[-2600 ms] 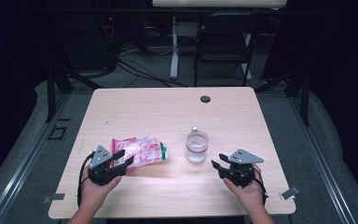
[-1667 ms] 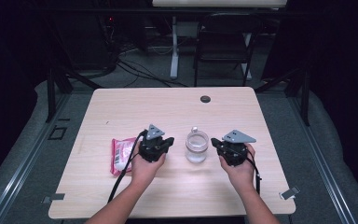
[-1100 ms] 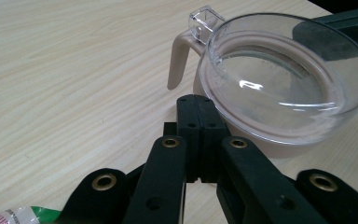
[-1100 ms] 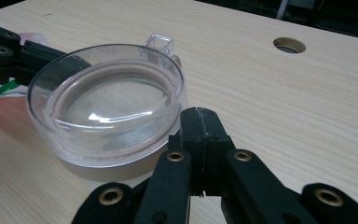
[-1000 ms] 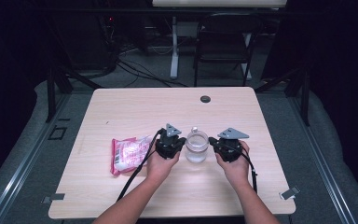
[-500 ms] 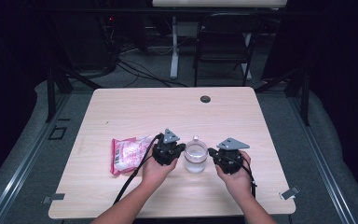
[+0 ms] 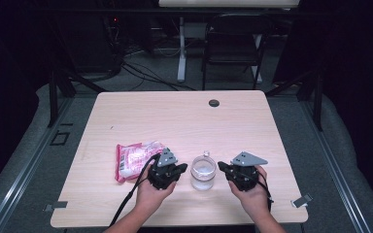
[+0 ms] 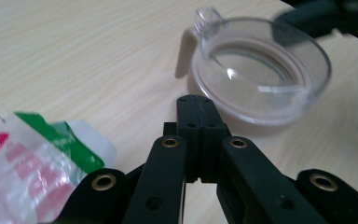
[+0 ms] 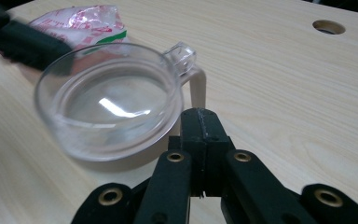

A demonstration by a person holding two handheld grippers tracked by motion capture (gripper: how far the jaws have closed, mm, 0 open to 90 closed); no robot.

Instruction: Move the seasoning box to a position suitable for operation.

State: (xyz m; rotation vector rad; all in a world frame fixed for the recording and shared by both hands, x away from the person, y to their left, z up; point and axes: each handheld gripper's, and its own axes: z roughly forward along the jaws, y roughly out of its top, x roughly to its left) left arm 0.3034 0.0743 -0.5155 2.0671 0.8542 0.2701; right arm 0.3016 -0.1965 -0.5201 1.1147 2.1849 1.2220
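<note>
My left gripper (image 7: 181,169) and right gripper (image 7: 222,168) are matte black, each with a grey three-cornered plate behind the jaws. Behind my jaw tips, black linkage bars fan outward, pinned with brass-ringed rivets and small dark screw holes. A black cable trails back from each body past my bare forearms.
</note>
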